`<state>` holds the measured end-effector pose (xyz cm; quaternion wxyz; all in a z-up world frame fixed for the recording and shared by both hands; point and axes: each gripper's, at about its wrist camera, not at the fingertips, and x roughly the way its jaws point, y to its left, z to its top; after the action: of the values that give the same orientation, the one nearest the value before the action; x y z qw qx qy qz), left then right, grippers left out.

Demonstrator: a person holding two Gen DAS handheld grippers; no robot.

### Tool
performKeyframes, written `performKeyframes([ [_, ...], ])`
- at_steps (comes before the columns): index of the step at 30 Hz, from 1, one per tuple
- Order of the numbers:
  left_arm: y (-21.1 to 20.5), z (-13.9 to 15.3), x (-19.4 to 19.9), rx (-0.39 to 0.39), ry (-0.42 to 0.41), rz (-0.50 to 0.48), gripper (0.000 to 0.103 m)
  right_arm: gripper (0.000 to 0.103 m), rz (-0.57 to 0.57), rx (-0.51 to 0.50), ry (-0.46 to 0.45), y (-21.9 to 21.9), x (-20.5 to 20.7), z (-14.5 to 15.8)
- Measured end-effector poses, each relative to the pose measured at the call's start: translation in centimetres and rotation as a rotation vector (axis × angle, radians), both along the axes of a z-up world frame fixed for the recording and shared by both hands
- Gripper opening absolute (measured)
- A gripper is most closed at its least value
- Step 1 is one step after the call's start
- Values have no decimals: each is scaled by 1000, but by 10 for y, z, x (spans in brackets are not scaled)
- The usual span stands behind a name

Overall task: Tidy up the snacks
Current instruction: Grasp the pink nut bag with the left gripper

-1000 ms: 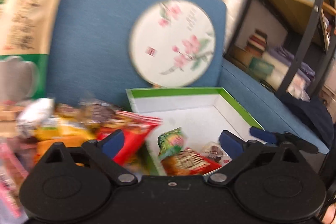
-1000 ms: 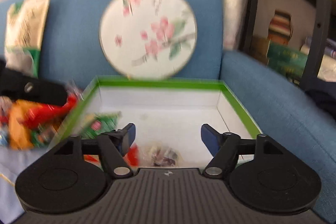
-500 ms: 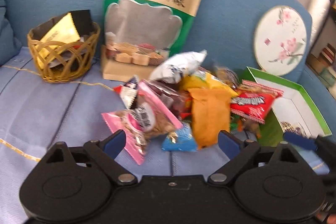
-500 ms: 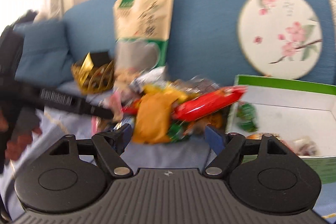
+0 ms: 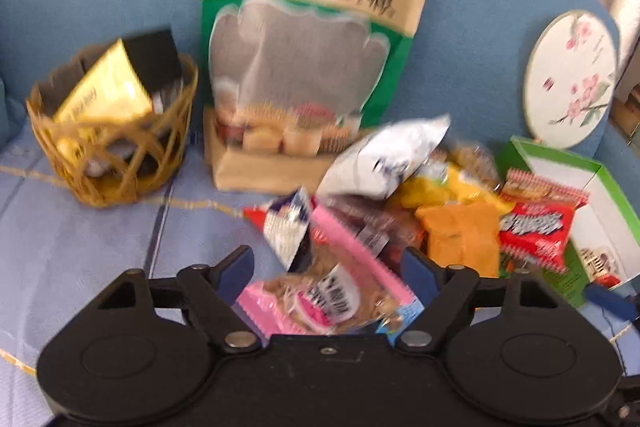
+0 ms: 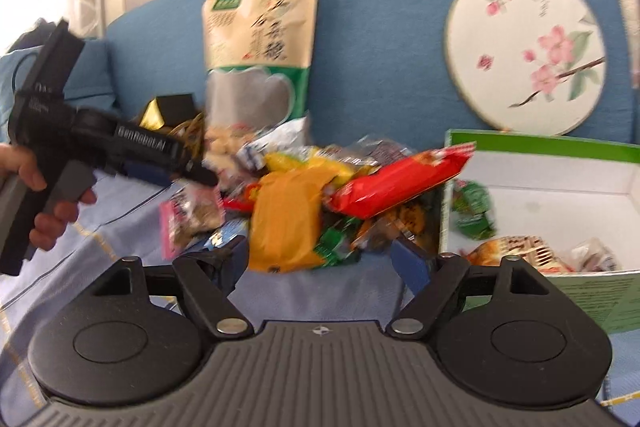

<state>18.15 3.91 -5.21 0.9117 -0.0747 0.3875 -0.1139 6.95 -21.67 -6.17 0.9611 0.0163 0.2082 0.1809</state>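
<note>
**Left tongs closing in on the pink packet at the near edge of the heap**

The step in hand looks like the next pick from the snack pile [image 6: 320, 187], which lies on the sofa seat just left of the green-rimmed box [image 6: 540, 147]. The left tongs [image 5: 328, 267] point down over the near edge of the pile, spread wide. Their jaws have just been closing a little, with the pink packet [image 5: 320, 299] lying between the blue pads but not yet pinched. The right tongs [image 6: 320, 263] hang wide apart and empty in front of the pile, near the box's front left corner.

The next move, I judge, calls for sinking the left tongs onto the pink packet, pinching it without dragging its neighbours, then carrying it right to the box.

The pink packet is a flat, crinkly pouch with a clear window showing brownish pieces, probably nuts. It lies tilted, partly under a small white-and-blue sachet [image 5: 288, 227]. The film should be slippery and yield under the pads. The box already holds a few snacks along its near side, including a green one [image 6: 474, 211].
</note>
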Motion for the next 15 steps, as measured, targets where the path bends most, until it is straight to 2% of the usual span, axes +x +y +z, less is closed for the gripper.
performKeyframes([
  [1,1,-5,0,2,25,-6,84,103,-13,-12,-8,1,-1,1],
  [2,1,-7,-5,-1,19,-7,83,103,-19,-21,-12,2,-1,1],
  [3,0,-7,-12,-5,11,-17,76,103,-24,-26,-11,4,-1,1],
  [5,-5,-5,-25,-7,18,-66,71,103,-24,-26,-1,6,-2,1],
  [8,-12,-3,-45,1,38,-126,70,103,23,-33,13,12,-2,-1],
  [10,-11,-1,-53,15,19,-119,73,103,79,-28,34,16,-3,-3],
  [11,-10,1,-55,19,3,-110,82,103,107,-15,51,18,-3,-5],
  [12,-9,3,-55,26,-17,-96,99,103,122,-6,67,19,-3,-6],
  [13,-9,4,-52,33,-36,-83,103,103,131,-6,78,22,-3,-8],
  [15,-10,4,-43,37,-54,-82,103,103,147,-22,82,26,-4,-11],
])
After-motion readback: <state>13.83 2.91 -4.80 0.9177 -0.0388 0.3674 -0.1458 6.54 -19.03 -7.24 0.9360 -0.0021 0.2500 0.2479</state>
